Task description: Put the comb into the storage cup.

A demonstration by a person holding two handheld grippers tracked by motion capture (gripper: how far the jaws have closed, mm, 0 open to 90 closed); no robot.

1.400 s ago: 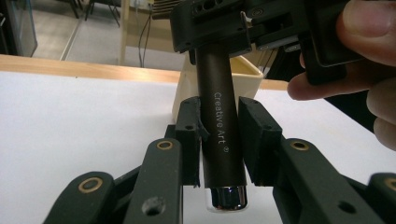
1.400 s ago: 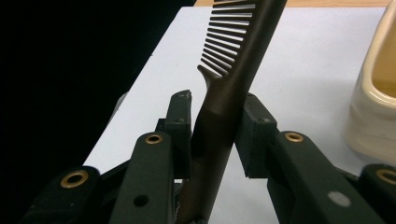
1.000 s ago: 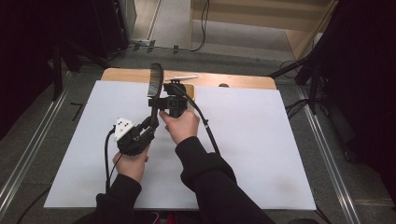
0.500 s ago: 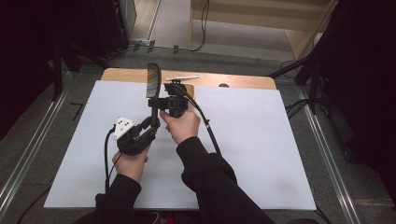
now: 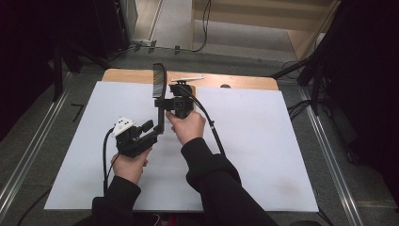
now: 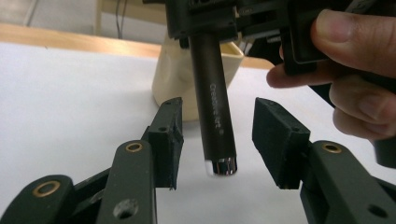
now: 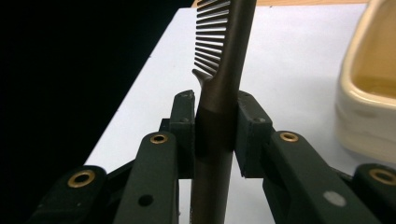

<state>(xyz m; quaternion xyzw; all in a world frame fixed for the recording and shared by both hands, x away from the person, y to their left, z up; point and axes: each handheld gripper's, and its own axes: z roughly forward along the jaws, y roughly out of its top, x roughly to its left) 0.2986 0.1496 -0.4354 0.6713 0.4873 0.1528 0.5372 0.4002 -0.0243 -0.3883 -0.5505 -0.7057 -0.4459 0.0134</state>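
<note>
Dark brown comb (image 7: pixel 219 79); cream holder (image 7: pixel 369 88); white table sheet (image 5: pixel 263 141).

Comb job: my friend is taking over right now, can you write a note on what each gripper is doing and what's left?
Right gripper: shut on the comb, gripping its handle just below the teeth, comb upright.
Left gripper: jaws have just been opening; the handle's lower end hangs between them, untouched.
Cream holder: on the white table cover, just behind the comb.
Done: comb passed from left to right.
Left: probably set the comb down, maybe into the holder.
</note>
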